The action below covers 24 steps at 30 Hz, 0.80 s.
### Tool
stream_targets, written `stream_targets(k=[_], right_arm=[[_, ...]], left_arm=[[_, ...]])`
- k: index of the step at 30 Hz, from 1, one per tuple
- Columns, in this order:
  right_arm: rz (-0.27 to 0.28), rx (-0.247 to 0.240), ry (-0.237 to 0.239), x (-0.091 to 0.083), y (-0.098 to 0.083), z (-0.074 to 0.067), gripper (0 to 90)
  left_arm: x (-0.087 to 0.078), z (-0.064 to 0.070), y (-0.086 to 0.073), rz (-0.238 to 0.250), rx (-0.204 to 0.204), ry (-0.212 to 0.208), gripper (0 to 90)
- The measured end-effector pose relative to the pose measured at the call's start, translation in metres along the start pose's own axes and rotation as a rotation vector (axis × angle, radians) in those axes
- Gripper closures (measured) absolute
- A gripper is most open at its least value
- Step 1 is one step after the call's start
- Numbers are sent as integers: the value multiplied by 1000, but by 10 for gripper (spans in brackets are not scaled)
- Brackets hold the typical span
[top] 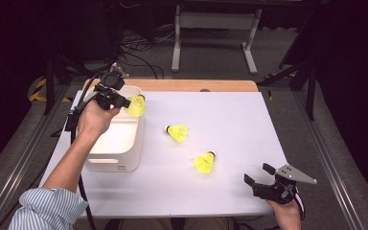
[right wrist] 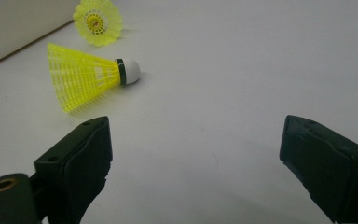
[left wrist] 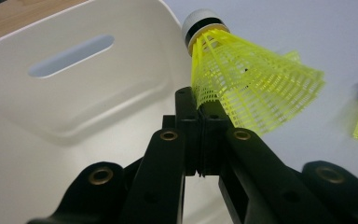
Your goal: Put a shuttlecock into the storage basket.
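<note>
My left gripper (top: 123,102) is shut on the skirt of a yellow shuttlecock (top: 136,105) and holds it over the right rim of a white bin (top: 117,153). In the left gripper view the shuttlecock (left wrist: 251,88) sticks up from the closed jaws, its white cork pointing up, with the bin's wall (left wrist: 74,88) behind. Two more yellow shuttlecocks lie on the white table: one (top: 178,132) in the middle, one (top: 204,162) nearer the front. My right gripper (top: 259,174) is open and empty near the front right corner, with the nearer shuttlecock (right wrist: 88,74) ahead of it to its left.
The white bin has a handle slot (left wrist: 70,55) in its far wall. A wooden strip (top: 191,85) runs along the table's back edge. Cables and a metal frame (top: 215,28) stand on the floor beyond. A second shuttlecock (right wrist: 98,21) lies farther off in the right gripper view.
</note>
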State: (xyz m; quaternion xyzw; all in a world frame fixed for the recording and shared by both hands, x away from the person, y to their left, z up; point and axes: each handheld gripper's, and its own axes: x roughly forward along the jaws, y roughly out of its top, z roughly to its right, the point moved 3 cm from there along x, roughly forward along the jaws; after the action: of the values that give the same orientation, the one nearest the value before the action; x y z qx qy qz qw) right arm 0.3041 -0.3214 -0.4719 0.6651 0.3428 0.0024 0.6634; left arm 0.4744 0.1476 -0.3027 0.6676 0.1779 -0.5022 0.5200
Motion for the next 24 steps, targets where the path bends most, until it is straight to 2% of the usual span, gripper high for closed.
stream_targets(k=[13, 24], right_arm=[[0, 0, 1, 0, 0, 0, 97], [0, 0, 4, 0, 0, 0, 97]], left_arm=[[4, -10, -3, 4, -32, 14, 891], [11, -20, -10, -13, -65, 28, 891]])
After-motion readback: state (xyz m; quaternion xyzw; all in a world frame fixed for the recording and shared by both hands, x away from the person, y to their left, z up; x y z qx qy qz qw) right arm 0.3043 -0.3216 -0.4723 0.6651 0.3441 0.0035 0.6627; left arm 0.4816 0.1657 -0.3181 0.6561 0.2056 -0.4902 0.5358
